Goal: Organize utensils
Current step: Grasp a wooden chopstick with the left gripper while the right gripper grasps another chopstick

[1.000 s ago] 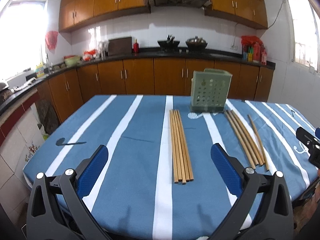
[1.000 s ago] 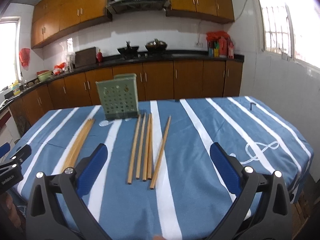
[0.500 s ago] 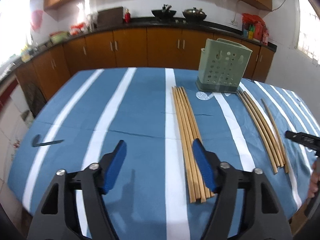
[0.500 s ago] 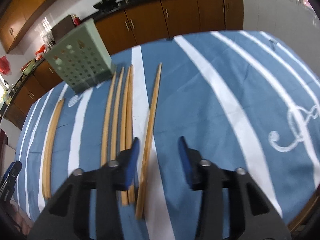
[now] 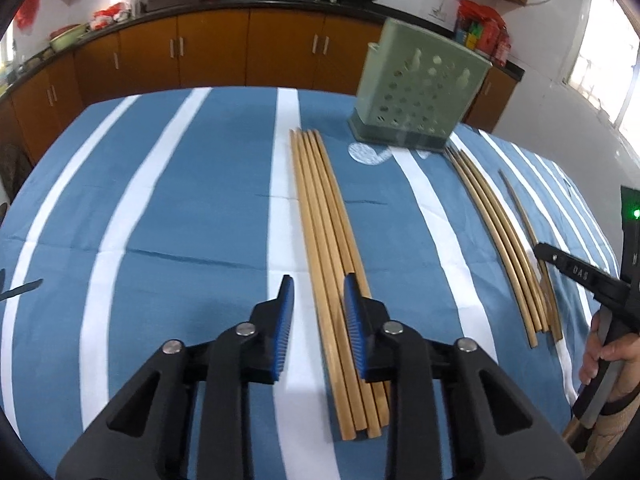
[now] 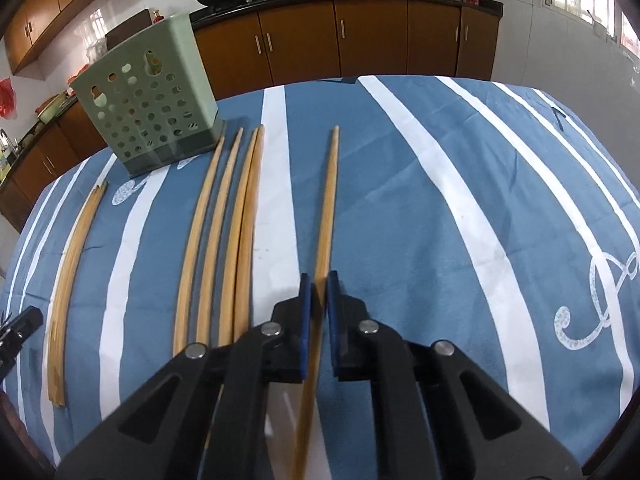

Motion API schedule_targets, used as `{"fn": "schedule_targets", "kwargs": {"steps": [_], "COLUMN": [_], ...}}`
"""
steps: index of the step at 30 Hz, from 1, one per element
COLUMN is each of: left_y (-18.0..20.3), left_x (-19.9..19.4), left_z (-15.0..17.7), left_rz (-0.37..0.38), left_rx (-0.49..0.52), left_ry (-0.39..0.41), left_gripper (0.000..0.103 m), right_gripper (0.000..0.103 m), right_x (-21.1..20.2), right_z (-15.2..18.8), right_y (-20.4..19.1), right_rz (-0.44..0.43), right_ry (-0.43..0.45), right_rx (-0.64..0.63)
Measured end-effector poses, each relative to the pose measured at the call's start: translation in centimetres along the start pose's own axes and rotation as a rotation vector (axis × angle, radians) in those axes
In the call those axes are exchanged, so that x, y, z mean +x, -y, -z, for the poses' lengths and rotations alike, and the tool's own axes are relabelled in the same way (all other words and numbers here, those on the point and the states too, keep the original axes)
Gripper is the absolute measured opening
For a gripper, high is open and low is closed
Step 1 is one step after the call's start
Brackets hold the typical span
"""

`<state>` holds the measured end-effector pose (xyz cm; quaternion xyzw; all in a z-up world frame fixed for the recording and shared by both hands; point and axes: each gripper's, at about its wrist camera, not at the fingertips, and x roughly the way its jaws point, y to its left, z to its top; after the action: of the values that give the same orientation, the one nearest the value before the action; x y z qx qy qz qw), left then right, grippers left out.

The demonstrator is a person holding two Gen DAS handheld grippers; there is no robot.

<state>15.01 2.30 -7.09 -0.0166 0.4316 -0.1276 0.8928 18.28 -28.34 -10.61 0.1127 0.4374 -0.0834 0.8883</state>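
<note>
A green perforated utensil holder stands at the far side of the blue striped table; it also shows in the right wrist view. A bundle of several wooden chopsticks lies in front of my left gripper, whose jaws are partly closed and straddle the bundle's left sticks without gripping them. My right gripper is nearly shut around a single chopstick that lies apart from a group of several chopsticks. That group also shows in the left wrist view.
The table cloth is blue with white stripes. Kitchen cabinets run along the back wall. The right gripper's body and the hand on it show at the right edge of the left wrist view. The left bundle lies far left.
Both grippers moved down and forward toward the chopsticks and closed a good deal. The right jaws now pinch the lone chopstick; the left jaws narrowed over the bundle.
</note>
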Motion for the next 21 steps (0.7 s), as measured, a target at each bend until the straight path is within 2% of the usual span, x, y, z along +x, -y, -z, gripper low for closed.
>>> {"fn": "schedule_targets", "kwargs": {"steps": [3, 10, 14, 16, 18, 21], "left_y": [0.2, -0.5, -0.2, 0.0, -0.2, -0.9], "left_x": [0.8, 1.3, 1.6, 1.7, 2.0, 2.7], "left_z": [0.1, -0.1, -0.1, -0.1, -0.6, -1.6], "left_rz": [-0.025, -0.054, -0.084, -0.094, -0.104, -0.105], "left_rx": [0.019, 0.013, 0.044, 0.059, 0.062, 0.052], "left_ry": [-0.031, -0.046, -0.057, -0.060, -0.065, -0.066], "left_gripper": [0.019, 0.018, 0.017, 0.015, 0.009, 0.008], "right_gripper": [0.009, 0.009, 0.009, 0.011, 0.012, 0.010], "right_x": [0.0, 0.0, 0.0, -0.1, -0.2, 0.0], "right_z": [0.0, 0.1, 0.1, 0.3, 0.5, 0.2], "right_y": [-0.1, 0.0, -0.1, -0.2, -0.3, -0.3], "right_rz": [0.008, 0.006, 0.011, 0.000, -0.006, -0.006], "right_ry": [0.005, 0.008, 0.006, 0.003, 0.004, 0.008], "right_rx": [-0.013, -0.012, -0.012, -0.012, -0.017, -0.037]}}
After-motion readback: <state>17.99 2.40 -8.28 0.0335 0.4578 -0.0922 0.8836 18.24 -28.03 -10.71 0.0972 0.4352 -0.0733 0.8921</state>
